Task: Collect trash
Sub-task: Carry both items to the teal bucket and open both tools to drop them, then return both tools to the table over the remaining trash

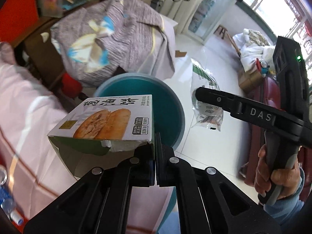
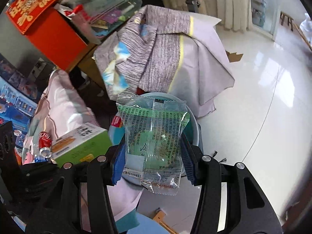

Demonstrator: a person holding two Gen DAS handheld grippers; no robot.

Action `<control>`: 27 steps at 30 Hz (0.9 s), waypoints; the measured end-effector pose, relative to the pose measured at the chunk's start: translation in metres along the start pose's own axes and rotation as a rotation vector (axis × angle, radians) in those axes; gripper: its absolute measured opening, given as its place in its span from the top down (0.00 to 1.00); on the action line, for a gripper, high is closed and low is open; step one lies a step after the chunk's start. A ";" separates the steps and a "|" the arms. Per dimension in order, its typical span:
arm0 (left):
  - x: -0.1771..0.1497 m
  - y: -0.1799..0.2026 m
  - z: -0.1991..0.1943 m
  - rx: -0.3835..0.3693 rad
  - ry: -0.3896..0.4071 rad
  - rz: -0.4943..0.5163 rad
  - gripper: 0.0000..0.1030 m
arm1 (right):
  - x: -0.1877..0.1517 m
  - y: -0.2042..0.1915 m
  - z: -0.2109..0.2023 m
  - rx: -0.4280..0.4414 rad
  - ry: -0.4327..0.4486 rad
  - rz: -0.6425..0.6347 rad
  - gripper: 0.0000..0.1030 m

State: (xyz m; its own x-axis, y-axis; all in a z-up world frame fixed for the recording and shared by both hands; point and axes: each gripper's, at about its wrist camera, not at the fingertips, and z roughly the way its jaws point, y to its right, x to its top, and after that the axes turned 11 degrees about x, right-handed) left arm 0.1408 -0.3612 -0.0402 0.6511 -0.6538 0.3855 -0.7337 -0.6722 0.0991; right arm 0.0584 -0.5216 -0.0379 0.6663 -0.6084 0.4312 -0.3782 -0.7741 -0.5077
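Grey striped cloth (image 1: 117,33) drapes a piece of furniture at the far side, above the teal bin (image 1: 171,105) on the white floor. The left gripper (image 1: 155,146), jaws pinched tight, grips a torn pastry box (image 1: 103,120) by its edge over the bin's near-left rim. The right gripper (image 2: 153,152), half open, clamps a clear snack wrapper (image 2: 154,136) over the bin.

box (image 1: 101,120) left of wrapper (image 1: 206,101), bin (image 1: 176,105) behind both
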 end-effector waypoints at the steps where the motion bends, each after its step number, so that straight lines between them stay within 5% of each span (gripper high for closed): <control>1: 0.001 0.000 0.005 -0.006 -0.005 0.001 0.96 | 0.002 0.003 0.003 -0.002 -0.003 0.005 0.53; 5: 0.004 -0.001 0.021 0.009 -0.032 -0.015 0.84 | 0.006 0.010 0.018 -0.009 -0.031 0.020 0.53; 7: 0.002 -0.003 0.023 0.026 -0.030 -0.021 0.66 | 0.005 0.011 0.023 -0.011 -0.045 0.018 0.53; 17: -0.012 -0.018 0.012 0.035 -0.010 -0.062 0.45 | 0.001 0.005 0.041 -0.008 -0.086 0.001 0.52; 21: -0.023 -0.029 0.000 0.053 0.021 -0.100 0.22 | -0.001 0.000 0.050 -0.003 -0.110 -0.001 0.52; 27: -0.036 -0.042 -0.015 0.056 0.049 -0.142 0.11 | -0.006 -0.010 0.060 -0.004 -0.149 -0.005 0.35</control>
State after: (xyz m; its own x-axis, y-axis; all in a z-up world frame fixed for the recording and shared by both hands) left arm 0.1454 -0.3039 -0.0447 0.7365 -0.5338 0.4155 -0.6220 -0.7759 0.1056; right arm 0.0969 -0.5000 -0.0807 0.7561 -0.5722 0.3177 -0.3773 -0.7777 -0.5028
